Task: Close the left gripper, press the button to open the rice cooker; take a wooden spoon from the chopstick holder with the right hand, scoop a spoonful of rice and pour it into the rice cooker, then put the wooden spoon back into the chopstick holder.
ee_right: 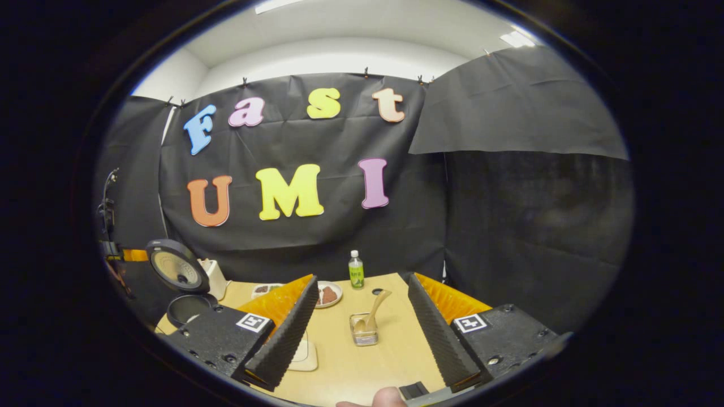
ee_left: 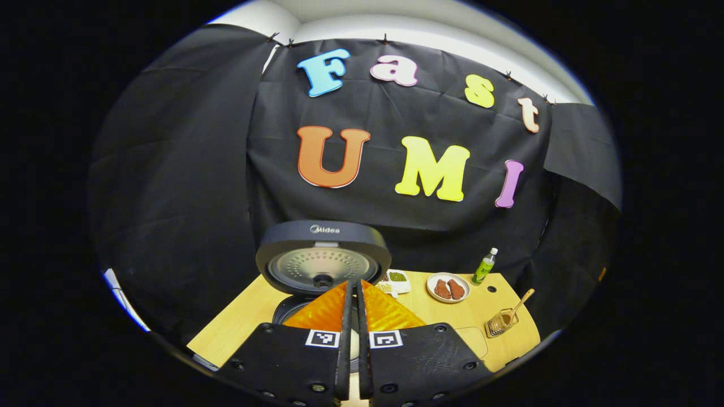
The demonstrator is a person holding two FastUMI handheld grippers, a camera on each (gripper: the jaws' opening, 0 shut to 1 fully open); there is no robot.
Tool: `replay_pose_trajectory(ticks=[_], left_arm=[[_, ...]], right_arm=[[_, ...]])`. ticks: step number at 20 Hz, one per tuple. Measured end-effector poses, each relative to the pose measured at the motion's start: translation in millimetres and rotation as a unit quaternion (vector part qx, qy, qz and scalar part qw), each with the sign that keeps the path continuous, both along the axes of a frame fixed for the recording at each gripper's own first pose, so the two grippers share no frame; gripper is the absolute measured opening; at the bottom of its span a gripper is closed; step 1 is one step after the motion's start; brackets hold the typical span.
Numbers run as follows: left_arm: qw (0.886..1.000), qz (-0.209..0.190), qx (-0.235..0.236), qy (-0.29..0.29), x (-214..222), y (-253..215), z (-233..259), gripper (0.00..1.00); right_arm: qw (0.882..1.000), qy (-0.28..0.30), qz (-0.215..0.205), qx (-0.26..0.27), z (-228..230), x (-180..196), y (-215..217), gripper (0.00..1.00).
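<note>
The black rice cooker (ee_left: 322, 265) stands with its lid swung up, right in front of my left gripper (ee_left: 352, 291), whose fingers are pressed together with nothing between them. The same cooker (ee_right: 181, 282) sits at the table's left end in the right gripper view. A wooden spoon (ee_right: 375, 308) leans in a clear chopstick holder (ee_right: 365, 330) on the wooden table. My right gripper (ee_right: 362, 302) stands open, apart from the holder, which sits framed between its fingers. In the left gripper view the spoon (ee_left: 519, 304) and holder (ee_left: 500, 323) sit at the table's right end.
A white plate with brown pieces (ee_left: 448, 287), a small divided dish (ee_left: 397, 278) and a green bottle (ee_left: 485, 265) stand along the back of the table (ee_left: 249, 316). A pale flat pad (ee_right: 302, 353) lies near my right gripper's left finger. A fingertip (ee_right: 387, 397) shows at the bottom edge.
</note>
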State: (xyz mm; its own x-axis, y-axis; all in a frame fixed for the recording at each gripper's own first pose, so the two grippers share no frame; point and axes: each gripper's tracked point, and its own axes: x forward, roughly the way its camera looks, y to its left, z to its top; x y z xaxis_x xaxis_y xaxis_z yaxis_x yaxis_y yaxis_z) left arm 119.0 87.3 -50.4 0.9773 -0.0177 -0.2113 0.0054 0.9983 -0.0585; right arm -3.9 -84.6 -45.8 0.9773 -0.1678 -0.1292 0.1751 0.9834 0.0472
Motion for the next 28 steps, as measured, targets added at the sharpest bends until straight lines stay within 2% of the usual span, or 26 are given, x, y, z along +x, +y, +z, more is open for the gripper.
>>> replay_pose_trajectory(ticks=[1, 2, 3, 6, 9, 11, 13, 15, 16, 21, 25, 28], left_arm=[[1.0, -0.005, 0.008, -0.006, -3.9, -3.3, 3.0, 0.0], [1.0, -0.007, 0.014, -0.014, -8.4, -6.0, 8.5, 0.22], [1.0, -0.008, 0.018, -0.023, -11.9, -9.0, 14.3, 0.15], [0.999, -0.004, 0.014, -0.044, -26.8, -13.5, 26.8, 0.51], [0.998, 0.002, 0.006, -0.064, -37.0, -18.9, 40.5, 0.9], [0.997, 0.006, 0.011, -0.073, -45.6, -19.8, 45.2, 0.83], [0.997, 0.011, 0.014, -0.08, -51.3, -22.5, 50.4, 0.83], [0.996, 0.013, 0.018, -0.085, -57.0, -26.9, 53.0, 0.84], [0.996, 0.018, 0.02, -0.086, -58.4, -27.2, 52.2, 0.95], [0.995, 0.041, 0.01, -0.096, -69.7, -34.5, 59.1, 0.94], [0.993, 0.068, 0.001, -0.1, -69.0, -38.2, 63.8, 0.95], [0.991, 0.091, 0.004, -0.1, -66.3, -40.4, 65.6, 0.94]], right_arm=[[1.0, -0.001, 0.0, 0.0, 0.5, 0.2, -1.7, 1.0], [1.0, 0.0, 0.0, -0.001, 0.6, 1.4, -3.8, 1.0], [1.0, 0.0, 0.001, -0.002, 0.2, 2.8, -4.9, 1.0], [1.0, 0.003, 0.004, -0.005, -1.6, 8.3, -8.8, 1.0], [1.0, 0.011, 0.009, -0.005, -7.4, 16.7, -12.5, 1.0], [1.0, 0.02, 0.023, -0.002, -13.2, 22.1, -8.9, 1.0], [0.999, 0.027, 0.033, -0.001, -18.1, 30.4, -10.0, 1.0], [0.999, 0.03, 0.044, 0.0, -23.6, 38.8, -10.0, 1.0], [0.998, 0.033, 0.051, -0.001, -29.1, 44.1, -9.6, 1.0], [0.996, 0.056, 0.075, -0.014, -63.1, 78.5, -20.4, 1.0], [0.994, 0.074, 0.082, -0.01, -93.3, 118.3, -41.0, 1.0], [0.991, 0.086, 0.104, -0.012, -122.2, 153.7, -47.1, 1.0]])
